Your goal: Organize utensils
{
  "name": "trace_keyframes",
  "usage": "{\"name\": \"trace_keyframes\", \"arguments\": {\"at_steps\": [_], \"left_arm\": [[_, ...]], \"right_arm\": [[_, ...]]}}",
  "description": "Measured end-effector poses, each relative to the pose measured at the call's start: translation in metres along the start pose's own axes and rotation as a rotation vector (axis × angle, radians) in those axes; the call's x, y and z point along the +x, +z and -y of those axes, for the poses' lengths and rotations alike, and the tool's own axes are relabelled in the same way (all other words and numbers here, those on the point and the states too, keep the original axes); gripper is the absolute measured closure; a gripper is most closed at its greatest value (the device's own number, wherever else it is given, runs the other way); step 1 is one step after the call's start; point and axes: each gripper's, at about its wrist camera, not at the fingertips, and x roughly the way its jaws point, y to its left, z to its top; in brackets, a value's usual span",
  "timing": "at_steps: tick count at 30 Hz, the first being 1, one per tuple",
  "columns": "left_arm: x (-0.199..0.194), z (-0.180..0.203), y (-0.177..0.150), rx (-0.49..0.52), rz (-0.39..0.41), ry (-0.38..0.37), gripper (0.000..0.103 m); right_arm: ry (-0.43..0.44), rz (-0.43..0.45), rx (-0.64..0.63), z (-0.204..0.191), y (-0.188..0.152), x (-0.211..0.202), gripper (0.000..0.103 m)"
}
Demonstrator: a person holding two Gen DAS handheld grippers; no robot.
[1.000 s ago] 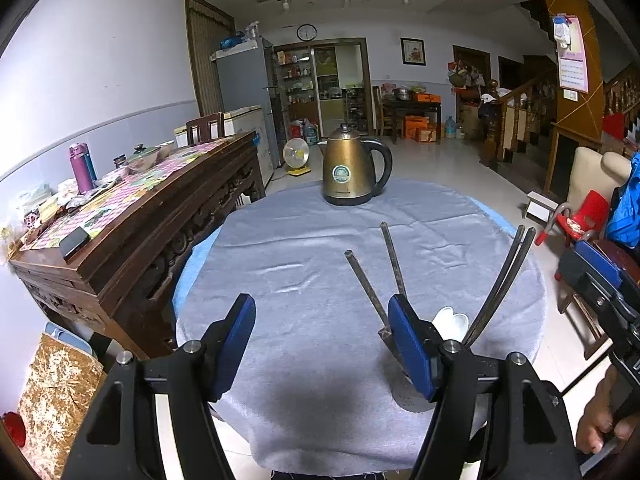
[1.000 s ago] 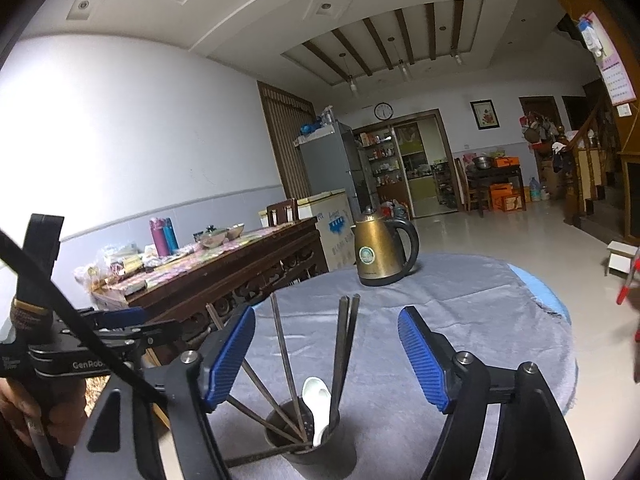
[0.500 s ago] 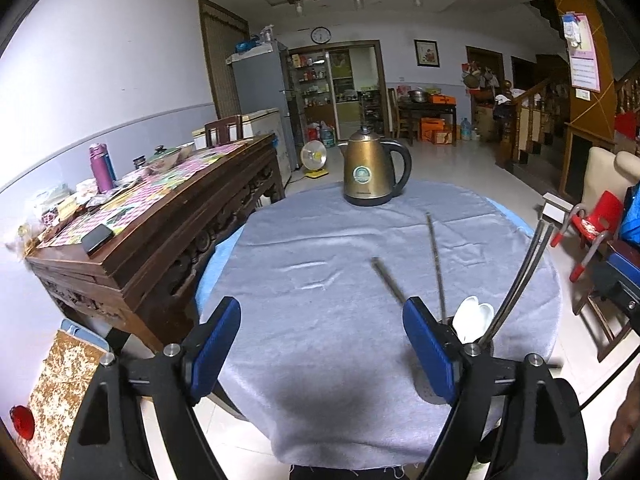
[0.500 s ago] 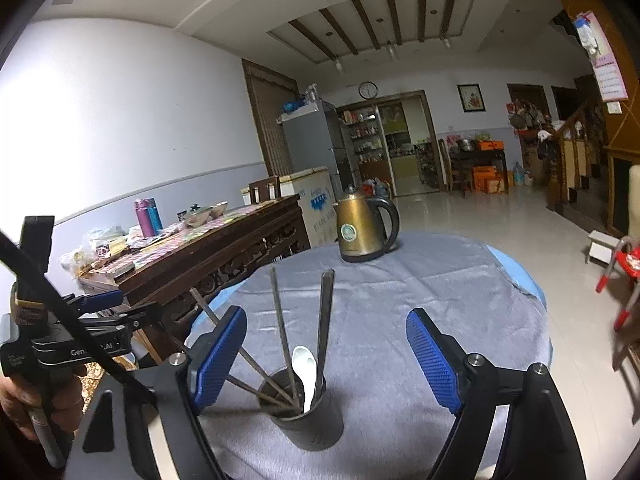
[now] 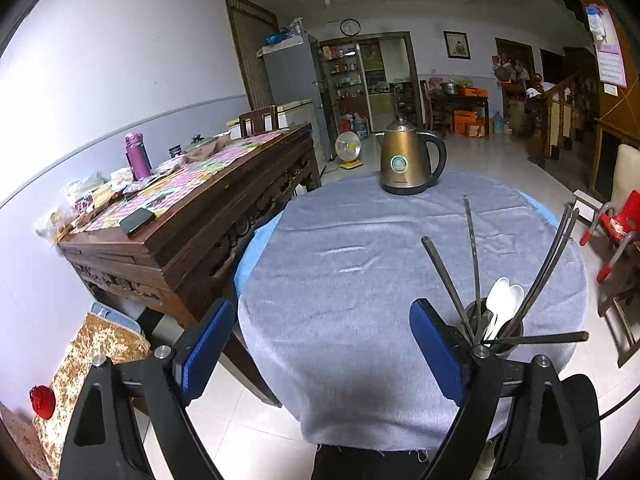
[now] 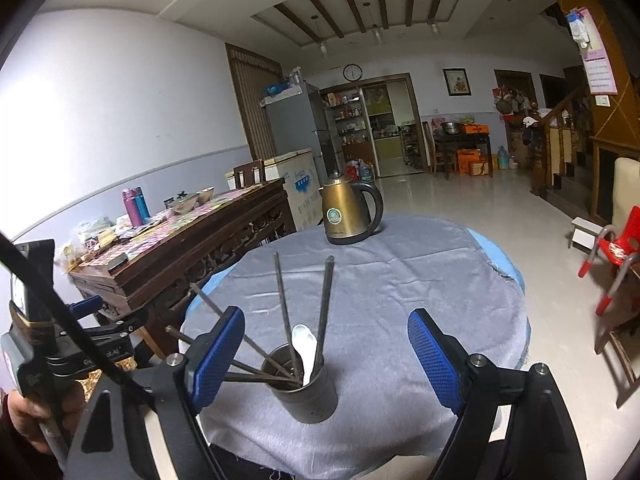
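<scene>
A dark metal cup (image 6: 310, 394) stands near the front edge of the grey-clothed round table (image 6: 420, 300). It holds several dark chopsticks (image 6: 325, 304) fanned outward and a white spoon (image 6: 303, 344). My right gripper (image 6: 326, 336) is open and hangs short of the cup, nothing pressed between its blue pads. In the left wrist view the cup (image 5: 496, 322) sits just past the right finger, with white spoons (image 5: 505, 298) and chopsticks (image 5: 472, 248) sticking up. My left gripper (image 5: 320, 332) is open over bare cloth, its jaws still opening with nothing between them.
A bronze kettle (image 5: 408, 160) stands at the table's far side. A carved wooden sideboard (image 5: 180, 216) with bottles and clutter runs along the left. A red chair (image 5: 616, 224) is at the right. A hand (image 6: 28, 412) holds the left gripper's handle.
Both grippers have drawn back from the cup toward the table's near edge, and their jaws stand wider. The cup and utensils stay in place.
</scene>
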Motion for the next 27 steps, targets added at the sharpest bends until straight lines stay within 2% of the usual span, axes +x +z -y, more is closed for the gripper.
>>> {"name": "trace_keyframes", "arguments": {"at_steps": [12, 27], "left_arm": [[-0.017, -0.001, -0.005, -0.015, -0.011, 0.011, 0.013], [-0.024, 0.0, -0.012, -0.059, -0.012, 0.014, 0.013]], "right_arm": [[0.001, -0.092, -0.019, -0.024, -0.003, -0.015, 0.016], [-0.034, -0.176, 0.028, -0.028, -0.022, -0.014, 0.016]]}}
